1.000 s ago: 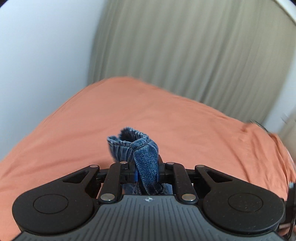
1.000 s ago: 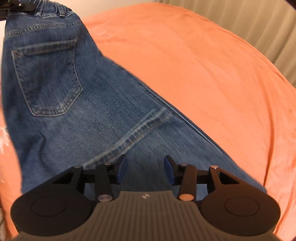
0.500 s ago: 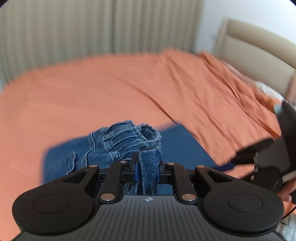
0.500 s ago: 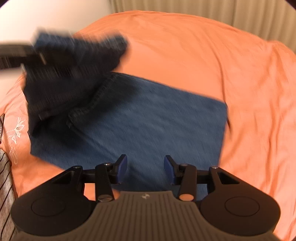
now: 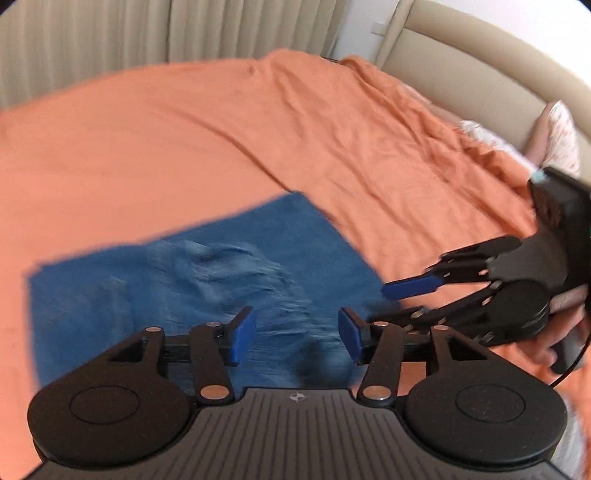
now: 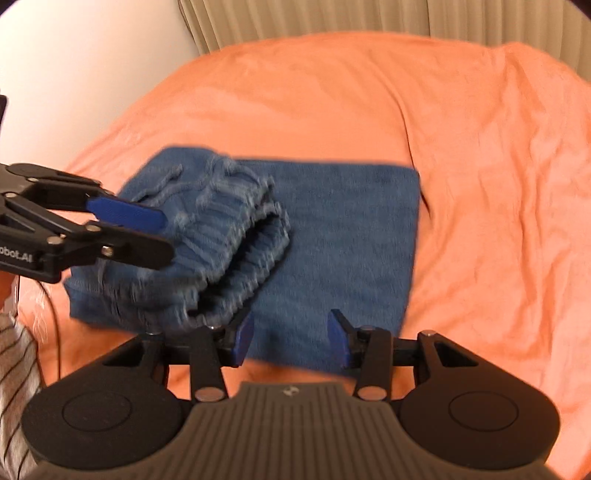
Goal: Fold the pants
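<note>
Nearest the lens in the left wrist view, the left gripper [image 5: 297,334] has its blue pads spread, the jaws having just been opening; nothing is pinched between them, and blurred denim lies below the gap. The right gripper [image 6: 291,338] likewise stands with pads parted and grips nothing, poised over the near edge of the pants [image 6: 332,236]. The pants lie folded into a compact blue rectangle on the orange bedspread [image 6: 480,166], the elastic waistband [image 6: 240,225] heaped on top at the left end of the fold. Beyond the pants, the bedspread extends to a beige headboard [image 5: 461,70] and pleated curtains [image 5: 184,29]. A striped sleeve [image 6: 14,369] appears at the lower left edge.
</note>
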